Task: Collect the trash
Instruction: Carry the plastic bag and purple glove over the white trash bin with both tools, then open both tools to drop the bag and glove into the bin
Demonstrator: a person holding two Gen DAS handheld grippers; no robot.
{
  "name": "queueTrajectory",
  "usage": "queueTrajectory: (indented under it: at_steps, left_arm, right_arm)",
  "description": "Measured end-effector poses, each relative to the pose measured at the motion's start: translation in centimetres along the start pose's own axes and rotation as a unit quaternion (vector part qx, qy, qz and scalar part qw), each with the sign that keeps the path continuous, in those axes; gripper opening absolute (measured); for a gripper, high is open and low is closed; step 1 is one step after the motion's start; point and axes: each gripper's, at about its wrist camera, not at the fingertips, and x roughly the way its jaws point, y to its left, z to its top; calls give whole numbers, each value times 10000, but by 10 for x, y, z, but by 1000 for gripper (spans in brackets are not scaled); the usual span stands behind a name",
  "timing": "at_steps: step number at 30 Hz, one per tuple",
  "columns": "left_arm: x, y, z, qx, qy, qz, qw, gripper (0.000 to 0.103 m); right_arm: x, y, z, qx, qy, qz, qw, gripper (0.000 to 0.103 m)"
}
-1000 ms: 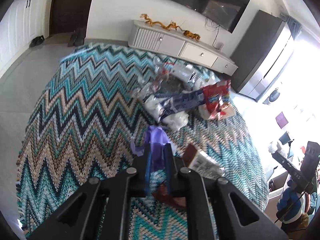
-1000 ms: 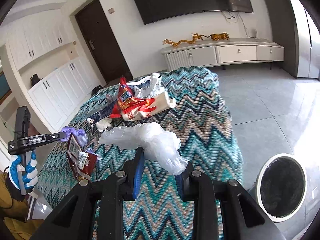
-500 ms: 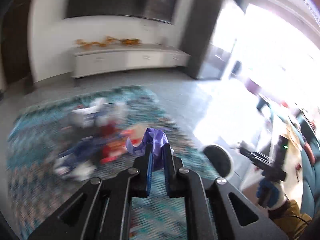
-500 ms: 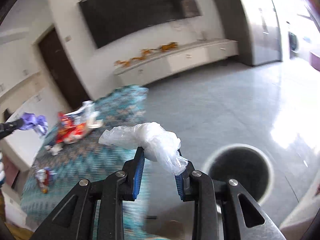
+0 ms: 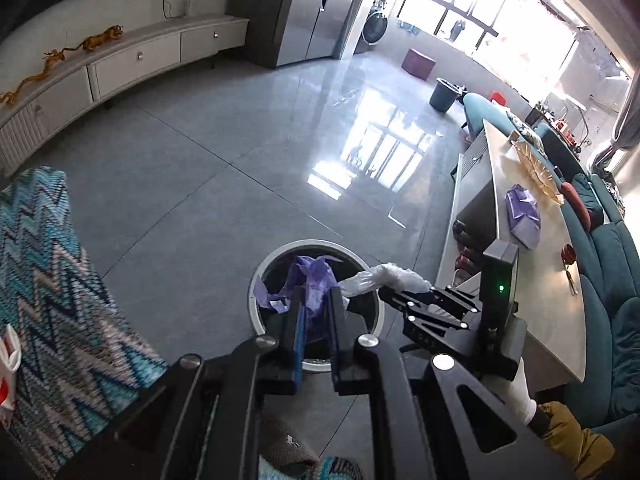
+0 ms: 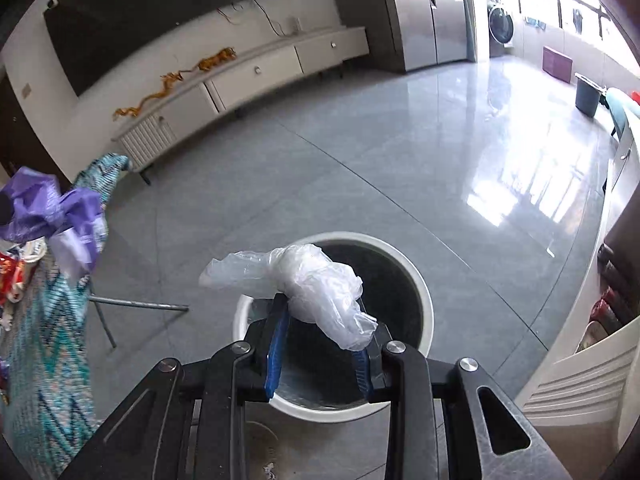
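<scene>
A white round bin (image 5: 256, 292) with a dark inside stands on the grey floor. My left gripper (image 5: 317, 296) hangs right above it, shut on a crumpled purple plastic wrapper (image 5: 312, 276). From the right, my right gripper (image 5: 386, 292) reaches over the bin's rim with a clear plastic bag (image 5: 384, 276). In the right wrist view the right gripper (image 6: 322, 332) is shut on that clear plastic bag (image 6: 312, 280) above the bin (image 6: 424, 308). The purple wrapper (image 6: 52, 208) shows at the left edge there.
A table under a zigzag cloth (image 5: 40, 280) lies to the left, with red and white trash (image 6: 12, 276) on it and a metal leg (image 6: 136, 304) below. A long low table (image 5: 520, 240) and a teal sofa (image 5: 624, 320) stand close on the right.
Both grippers swung away from the zigzag table, each keeping its trash, and now hang over the bin. The right one also sank toward the bin's opening.
</scene>
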Motion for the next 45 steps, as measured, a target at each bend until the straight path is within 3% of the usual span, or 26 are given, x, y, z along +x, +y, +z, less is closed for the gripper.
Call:
queueTrajectory:
  at_steps: [4,6,8,10,13,20,26,28,30,35,38,45]
  left_arm:
    - [55,2,18,-104,299,21,9995,11]
    - [77,1,23,-174,465,-46,9988,15]
    - [86,2,24,-258,550,-120,9981,22]
    - [88,5,24,-408,553,-214,9974,30]
    - [69,5,20,-364,439,-185,9982,30]
    - [-12,27,4,-363,-298,154,9988,31]
    - [-79,44,-34,-312,-515,260,9978,31]
    - [-102,54,-50,-319,-601,371,9970,42]
    - [-133,73,-71,-322,-727,535,9954,47]
    - [-212,124,-127,-471,-1018,1096,9876,48]
    - [-254,159,-166,-678,-1138,1449,9805,57]
    - [-309,227,-252,-1371,-1144,1861,9662,59]
  right_arm:
    - [13,-14,0,78,147,-101,9998,29]
    - [19,-17,1,75,209,-158,9996,35]
    - [25,-20,2,44,263,-302,9992,46]
    - [28,-21,3,73,312,-310,9990,47]
    - [26,-17,3,93,341,-298,9989,47]
    - [-8,5,12,73,41,-72,9999,48]
    - [-57,45,15,-261,-312,194,9990,50]
    - [-71,59,11,-377,-377,320,9981,50]
    - [-86,75,6,-488,-447,427,9969,50]
    - [-112,110,0,-702,-593,721,9932,50]
    - [-127,141,-2,-908,-683,859,9898,53]
    - [-145,219,-17,-1563,-648,1374,9760,55]
